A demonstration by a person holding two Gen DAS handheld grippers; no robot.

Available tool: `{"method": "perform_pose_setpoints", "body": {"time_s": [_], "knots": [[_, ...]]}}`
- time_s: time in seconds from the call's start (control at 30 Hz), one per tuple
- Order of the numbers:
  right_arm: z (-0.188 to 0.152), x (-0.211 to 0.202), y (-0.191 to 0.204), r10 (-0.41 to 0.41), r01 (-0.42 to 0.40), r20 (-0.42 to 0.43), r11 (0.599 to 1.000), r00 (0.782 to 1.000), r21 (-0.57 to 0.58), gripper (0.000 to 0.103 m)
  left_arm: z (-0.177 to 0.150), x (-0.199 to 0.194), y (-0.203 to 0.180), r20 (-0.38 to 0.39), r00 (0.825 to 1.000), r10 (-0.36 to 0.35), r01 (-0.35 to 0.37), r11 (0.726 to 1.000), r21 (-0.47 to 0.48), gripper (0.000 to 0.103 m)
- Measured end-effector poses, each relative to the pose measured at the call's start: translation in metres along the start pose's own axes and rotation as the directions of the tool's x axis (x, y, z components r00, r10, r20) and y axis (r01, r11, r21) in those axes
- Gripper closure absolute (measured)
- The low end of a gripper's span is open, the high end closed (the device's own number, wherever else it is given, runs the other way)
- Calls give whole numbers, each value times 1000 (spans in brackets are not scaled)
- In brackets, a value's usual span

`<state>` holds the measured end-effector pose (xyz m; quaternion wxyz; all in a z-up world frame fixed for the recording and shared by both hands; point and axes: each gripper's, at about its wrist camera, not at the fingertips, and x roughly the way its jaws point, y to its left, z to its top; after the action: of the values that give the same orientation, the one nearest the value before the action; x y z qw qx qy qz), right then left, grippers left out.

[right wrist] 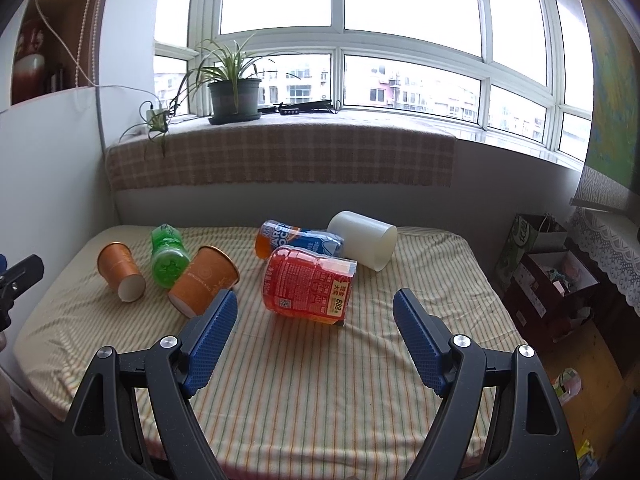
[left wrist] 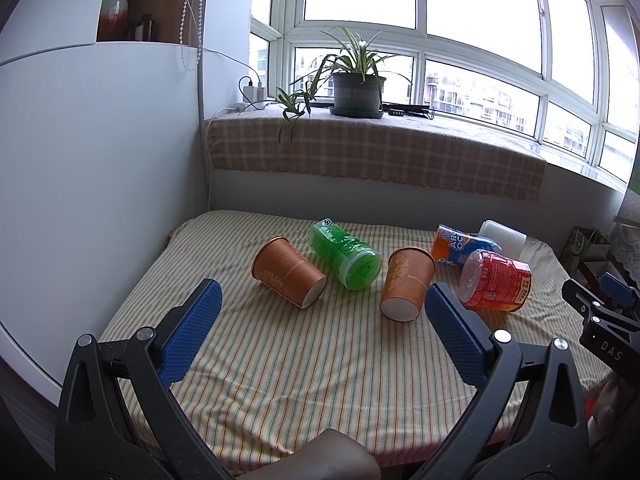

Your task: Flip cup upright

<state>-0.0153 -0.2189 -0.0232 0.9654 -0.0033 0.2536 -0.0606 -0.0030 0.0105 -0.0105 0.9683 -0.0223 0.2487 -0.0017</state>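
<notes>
Two orange paper cups lie on their sides on the striped tablecloth: one on the left [left wrist: 286, 273] [right wrist: 120, 266] and one nearer the middle [left wrist: 406, 289] [right wrist: 204, 282]. A white plastic cup [right wrist: 362, 245] [left wrist: 502, 236] lies on its side at the back right. My left gripper [left wrist: 320, 304] is open and empty, hovering in front of the two orange cups. My right gripper [right wrist: 316, 312] is open and empty, in front of the red bottle [right wrist: 310, 286].
A green bottle [left wrist: 346, 256], a red bottle [left wrist: 496, 280] and a blue-orange bottle [right wrist: 298, 242] lie among the cups. A plaid-covered window sill [left wrist: 360, 152] with a potted plant [left wrist: 356, 92] is behind. Boxes and clutter [right wrist: 548, 276] stand on the floor to the right.
</notes>
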Motion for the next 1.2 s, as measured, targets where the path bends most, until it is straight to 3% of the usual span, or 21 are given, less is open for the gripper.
{"method": "perform_pose_setpoints", "body": {"time_s": [0.4,0.7,1.03,1.2], "knots": [[7,12,17,31,-31,-19,999,999,-30,23,1,7,14,-29,999,27,-28,999,-19,0],[24,40,46,146,-150,-43,985,988,-84,23,-8,15,37,-81,995,58,-62,997,-55,0],[47,102,96,276,-302,-179,943,944,-142,23,-19,18,66,-135,988,73,-86,992,-90,0],[54,142,120,315,-364,-280,920,907,-145,23,-24,19,76,-150,985,86,-102,989,-105,0]]}}
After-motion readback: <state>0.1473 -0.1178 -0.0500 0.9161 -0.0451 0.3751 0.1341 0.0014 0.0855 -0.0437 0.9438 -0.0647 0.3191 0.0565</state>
